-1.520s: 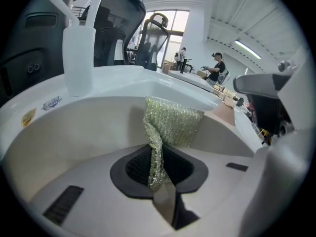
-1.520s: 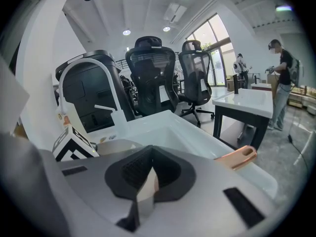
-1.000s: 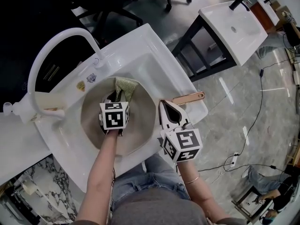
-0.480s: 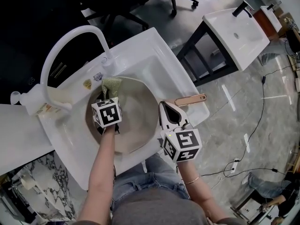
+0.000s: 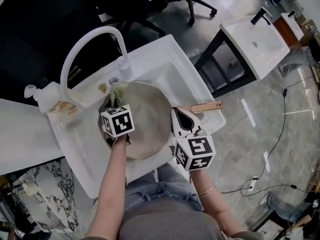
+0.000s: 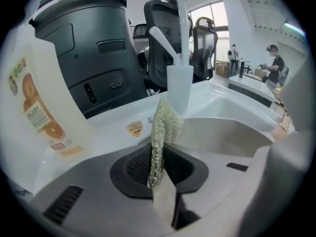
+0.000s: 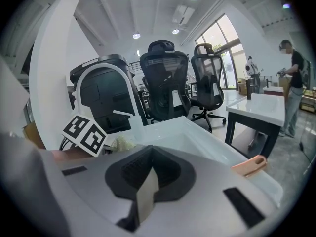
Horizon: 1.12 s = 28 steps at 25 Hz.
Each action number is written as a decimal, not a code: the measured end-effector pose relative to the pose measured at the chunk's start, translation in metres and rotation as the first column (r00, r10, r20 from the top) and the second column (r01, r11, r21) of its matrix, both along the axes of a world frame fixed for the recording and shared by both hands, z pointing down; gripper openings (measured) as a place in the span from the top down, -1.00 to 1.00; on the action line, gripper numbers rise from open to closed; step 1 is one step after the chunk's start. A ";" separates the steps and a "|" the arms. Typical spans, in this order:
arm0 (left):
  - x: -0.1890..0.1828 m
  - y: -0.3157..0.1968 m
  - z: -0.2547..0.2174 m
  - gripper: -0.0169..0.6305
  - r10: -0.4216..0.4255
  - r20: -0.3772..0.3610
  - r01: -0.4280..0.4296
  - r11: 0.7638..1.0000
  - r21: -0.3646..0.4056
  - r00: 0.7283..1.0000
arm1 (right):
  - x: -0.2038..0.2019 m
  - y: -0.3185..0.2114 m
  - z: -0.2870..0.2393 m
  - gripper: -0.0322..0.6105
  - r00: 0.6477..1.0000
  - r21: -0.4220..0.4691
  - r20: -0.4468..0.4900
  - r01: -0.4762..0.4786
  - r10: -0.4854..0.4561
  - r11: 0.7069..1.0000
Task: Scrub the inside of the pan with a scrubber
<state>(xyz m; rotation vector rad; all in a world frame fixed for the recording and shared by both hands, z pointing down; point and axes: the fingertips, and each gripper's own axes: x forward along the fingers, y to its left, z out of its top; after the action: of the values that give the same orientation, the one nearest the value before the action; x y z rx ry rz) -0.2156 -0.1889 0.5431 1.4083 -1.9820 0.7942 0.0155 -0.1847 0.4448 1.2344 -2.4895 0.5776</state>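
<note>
**Scrubber held at the far rim of the pan in the sink**

The left gripper (image 5: 115, 104) has its jaws clamped on a pale green-silver mesh scrubber (image 5: 119, 90). In the left gripper view the mesh stands upright out of the closed jaws, its lower edge pinched between them. From the head view the scrubber sits at the far-left rim of the round beige-grey pan (image 5: 145, 126), close to the base of the white gooseneck faucet (image 5: 85, 40).

The pan lies in the basin of the white rectangular sink (image 5: 167, 54) and fills most of it. Its copper-coloured handle (image 5: 205, 106) sticks out to the right over the sink's edge.

The right gripper (image 5: 177, 115) sits at the pan's right side, next to where the handle starts. In the right gripper view its jaws are pressed together and nothing shows between them; the handle's end appears just to their right. Whether the tips touch the pan's rim cannot be told.

A translucent white bottle with an orange label (image 5: 50, 101) lies on the sink's left ledge, near the faucet's spout. Black office chairs (image 7: 165, 83) stand beyond the sink, and a second white sink on a dark frame (image 5: 252, 39) stands well apart to the right.
</note>
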 end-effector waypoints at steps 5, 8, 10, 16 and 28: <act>-0.018 0.016 -0.015 0.74 -0.027 0.019 0.027 1.000 0.011 0.999 | -0.004 0.004 -0.009 0.87 1.000 0.019 0.011 0.011 -0.011 1.000; -0.033 0.028 -0.022 0.74 -0.046 0.034 0.046 0.999 0.012 0.998 | -0.009 0.008 -0.014 0.87 1.000 0.029 0.017 0.021 -0.021 0.999; -0.040 0.036 -0.027 0.74 -0.040 0.037 0.039 0.999 0.021 0.999 | -0.014 0.010 -0.017 0.87 0.999 0.038 0.018 0.027 -0.028 0.999; 0.010 0.031 -0.048 0.74 0.403 0.156 -0.403 0.915 -0.028 0.902 | -0.015 0.013 -0.027 0.87 1.000 0.063 0.021 0.011 -0.012 0.998; 0.044 0.006 -0.011 0.75 0.858 0.509 -0.606 0.367 -0.705 -0.072 | 0.004 0.026 -0.026 0.87 0.998 0.065 0.004 -0.066 0.066 0.996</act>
<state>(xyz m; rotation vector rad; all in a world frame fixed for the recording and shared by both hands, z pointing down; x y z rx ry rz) -0.1721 -0.1825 0.5324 2.1967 -1.1769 2.6987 0.0198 -0.1591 0.4185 1.3451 -2.4958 0.5181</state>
